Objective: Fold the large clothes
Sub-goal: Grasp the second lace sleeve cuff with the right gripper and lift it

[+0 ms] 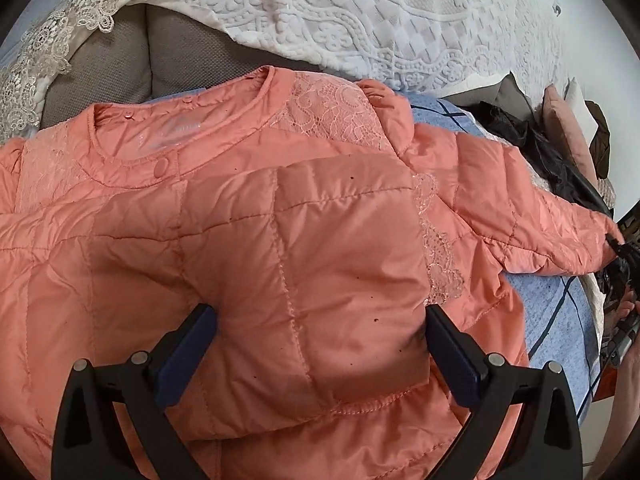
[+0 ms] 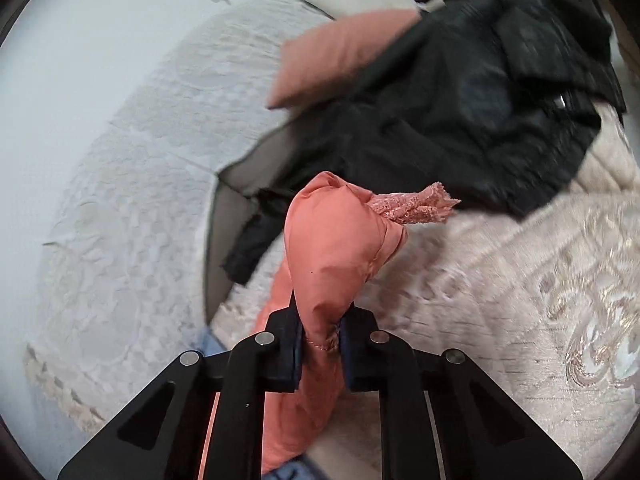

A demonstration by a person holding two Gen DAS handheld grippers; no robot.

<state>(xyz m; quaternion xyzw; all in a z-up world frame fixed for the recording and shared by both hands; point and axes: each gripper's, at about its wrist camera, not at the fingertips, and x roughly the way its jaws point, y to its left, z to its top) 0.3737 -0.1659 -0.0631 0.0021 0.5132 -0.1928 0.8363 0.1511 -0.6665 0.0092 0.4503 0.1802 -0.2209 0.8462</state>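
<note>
A salmon-pink quilted jacket [image 1: 256, 240] with lace panels lies spread on the bed, collar toward the far side. One sleeve is folded across its chest. My left gripper [image 1: 320, 320] is open, its fingers on either side of that folded sleeve, resting on the jacket. The other sleeve [image 1: 532, 216] stretches out to the right, where my right gripper [image 1: 618, 246] holds its end. In the right wrist view my right gripper [image 2: 320, 340] is shut on the pink sleeve cuff [image 2: 340, 248], lifted above the bed, with a lace trim [image 2: 416, 208] sticking out.
A black garment [image 2: 460, 104] lies heaped on the bed beyond the cuff, next to a pink pillow [image 2: 340, 52]. A white embossed bedspread [image 1: 400, 20] covers the far side. A blue checked sheet [image 1: 560, 320] lies under the jacket. A grey cushion [image 1: 120, 64] sits at far left.
</note>
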